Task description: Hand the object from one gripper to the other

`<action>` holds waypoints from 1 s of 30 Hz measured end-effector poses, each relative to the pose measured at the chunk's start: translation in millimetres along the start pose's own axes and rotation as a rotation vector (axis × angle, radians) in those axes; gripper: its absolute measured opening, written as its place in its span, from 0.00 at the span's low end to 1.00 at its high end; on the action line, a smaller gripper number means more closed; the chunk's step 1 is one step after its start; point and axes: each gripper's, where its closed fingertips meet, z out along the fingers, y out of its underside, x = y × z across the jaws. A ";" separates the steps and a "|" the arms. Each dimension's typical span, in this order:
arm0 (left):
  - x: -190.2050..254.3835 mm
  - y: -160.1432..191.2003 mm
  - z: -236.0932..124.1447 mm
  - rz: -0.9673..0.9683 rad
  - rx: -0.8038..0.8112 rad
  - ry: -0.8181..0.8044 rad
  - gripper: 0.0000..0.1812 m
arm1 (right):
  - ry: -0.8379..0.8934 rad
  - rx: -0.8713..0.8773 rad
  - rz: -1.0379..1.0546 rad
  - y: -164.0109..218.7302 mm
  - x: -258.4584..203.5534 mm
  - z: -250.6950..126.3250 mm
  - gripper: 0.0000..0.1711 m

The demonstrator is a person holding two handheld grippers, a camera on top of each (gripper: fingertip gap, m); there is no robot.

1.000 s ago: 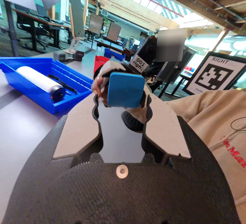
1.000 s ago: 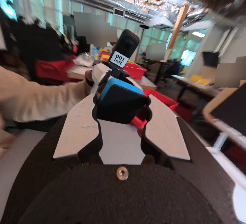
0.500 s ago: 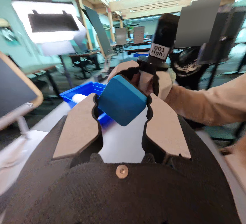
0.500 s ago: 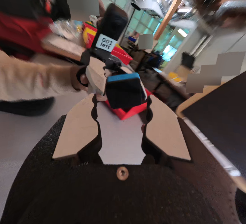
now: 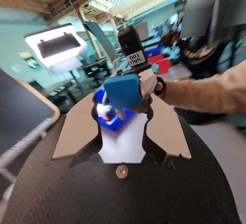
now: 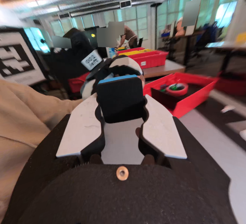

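The right tongs [image 6: 120, 95] are clamped on a blue-and-black whiteboard eraser [image 6: 119, 101], the left tongs [image 5: 122, 96] stand apart around it without touching, and a white label [image 5: 135, 58] marks the right camera [image 5: 128, 41].

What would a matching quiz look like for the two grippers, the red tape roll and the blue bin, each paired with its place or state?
Things:
1. left gripper
2. right gripper
3. red tape roll
4. blue bin

Places or states:
A. lying in the red bin
B. open, gripping nothing
C. shut on the foam block
D. on the table, beyond the left gripper's fingers

Pairs: 1-B, 2-C, 3-A, 4-D.
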 end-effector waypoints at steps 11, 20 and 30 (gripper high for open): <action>-15.4 32.9 8.1 -0.478 -0.136 0.014 0.16 | 0.618 -0.402 -1.044 19.9 47.0 -4.0 0.35; 0.2 19.9 -13.3 -0.334 0.056 0.245 0.15 | 0.128 -0.175 -0.190 25.4 23.2 -12.7 0.46; -75.5 77.1 -31.6 -0.442 -0.162 -0.160 0.22 | 0.780 -0.321 -0.338 22.4 134.6 -101.7 0.13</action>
